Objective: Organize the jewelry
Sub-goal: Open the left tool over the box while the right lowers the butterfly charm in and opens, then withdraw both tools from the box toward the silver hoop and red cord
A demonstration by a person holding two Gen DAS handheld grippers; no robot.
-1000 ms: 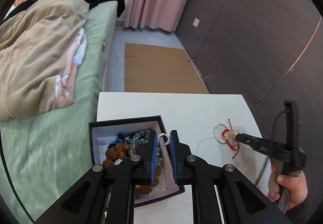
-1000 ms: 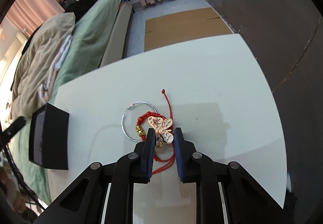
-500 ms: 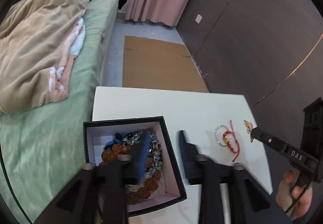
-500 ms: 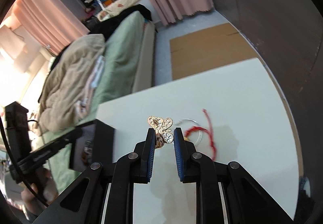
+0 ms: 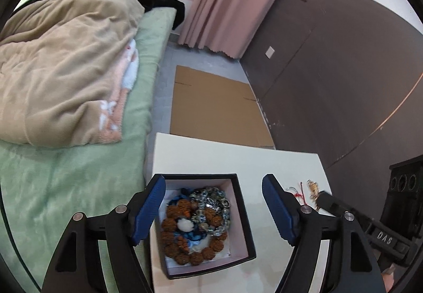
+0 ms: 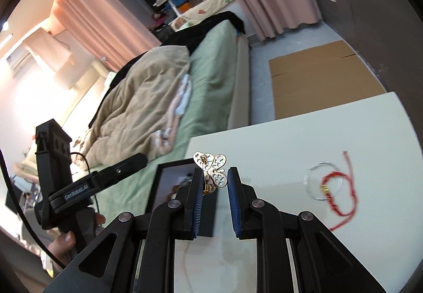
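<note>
Since a second ago the left gripper [image 5: 214, 197] has let go of its small ring and spread its fingers wide above the black jewelry box [image 5: 243, 203], which holds beaded bracelets [image 5: 197, 221]. The right gripper [image 6: 214, 179] has lifted the gold butterfly brooch [image 6: 212, 171] off the white surface [image 6: 330, 145] and carried it toward the box; its fingers are narrow, with the brooch between them against the left one. A silver hoop [image 6: 321, 183] and red cord bracelet [image 6: 343, 197] remain on the surface.
</note>
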